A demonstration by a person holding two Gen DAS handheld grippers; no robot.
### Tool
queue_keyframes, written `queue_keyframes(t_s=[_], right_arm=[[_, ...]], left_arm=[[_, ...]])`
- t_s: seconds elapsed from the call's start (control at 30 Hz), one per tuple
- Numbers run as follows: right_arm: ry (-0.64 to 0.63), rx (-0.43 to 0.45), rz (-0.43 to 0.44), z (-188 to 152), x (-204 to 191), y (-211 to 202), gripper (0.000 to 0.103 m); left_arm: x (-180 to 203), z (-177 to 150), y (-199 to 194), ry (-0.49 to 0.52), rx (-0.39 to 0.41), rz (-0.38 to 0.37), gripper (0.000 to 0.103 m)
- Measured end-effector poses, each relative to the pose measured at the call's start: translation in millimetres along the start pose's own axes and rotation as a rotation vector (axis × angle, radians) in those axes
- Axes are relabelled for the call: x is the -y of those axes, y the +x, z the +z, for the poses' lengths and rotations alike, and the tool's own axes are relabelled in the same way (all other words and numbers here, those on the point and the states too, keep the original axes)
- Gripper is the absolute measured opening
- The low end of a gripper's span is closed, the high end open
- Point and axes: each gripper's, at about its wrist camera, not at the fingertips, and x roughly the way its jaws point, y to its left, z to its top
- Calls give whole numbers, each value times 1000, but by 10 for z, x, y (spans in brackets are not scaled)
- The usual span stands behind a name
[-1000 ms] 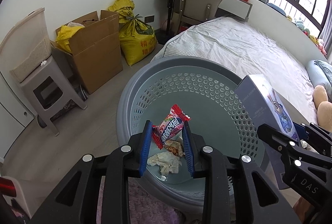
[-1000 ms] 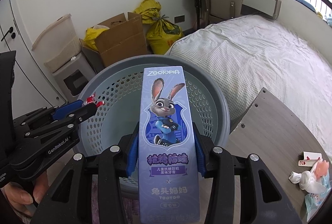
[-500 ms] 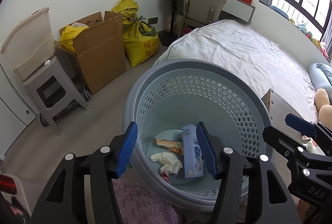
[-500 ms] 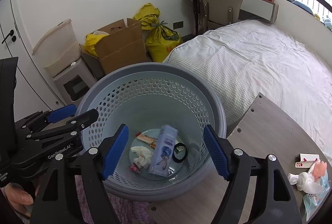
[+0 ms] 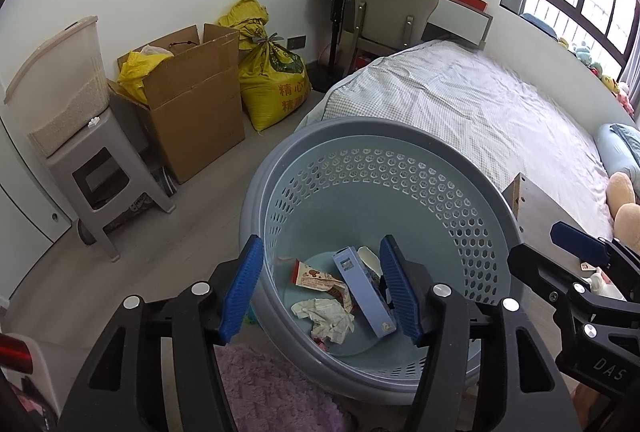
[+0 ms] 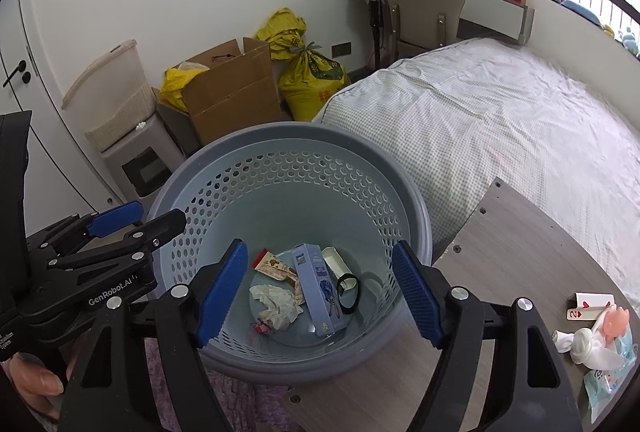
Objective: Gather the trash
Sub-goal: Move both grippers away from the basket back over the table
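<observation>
A grey perforated basket stands on the floor below both grippers. In its bottom lie a blue cartoon box, a crumpled tissue, a snack wrapper, a small red wrapper and a black band. My left gripper hangs over the basket's left side, its jaws opening with nothing between them. Over the right side my right gripper stands open and holds nothing.
A wooden side table at the right carries a playing card, a small toy and packets. A bed lies behind the basket. A cardboard box, yellow sacks, a stool and a chair line the wall. A purple rug lies near.
Both grippers opened. The red snack packet left the left jaws and the blue cartoon box left the right jaws; both now lie in the basket.
</observation>
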Motion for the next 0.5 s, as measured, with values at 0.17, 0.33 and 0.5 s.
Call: queue_keyframes(t_s=[0.17, 0.33, 0.5], right_arm=[[1, 6, -1, -17, 15, -36, 73], [4, 16, -4, -45, 29, -98, 74], [9, 30, -11, -65, 46, -181, 75]], left_arm=[[7, -6, -56, -3, 8, -1, 60], [22, -20, -113, -1, 14, -3, 60], [31, -37, -174, 1, 25, -11, 63]])
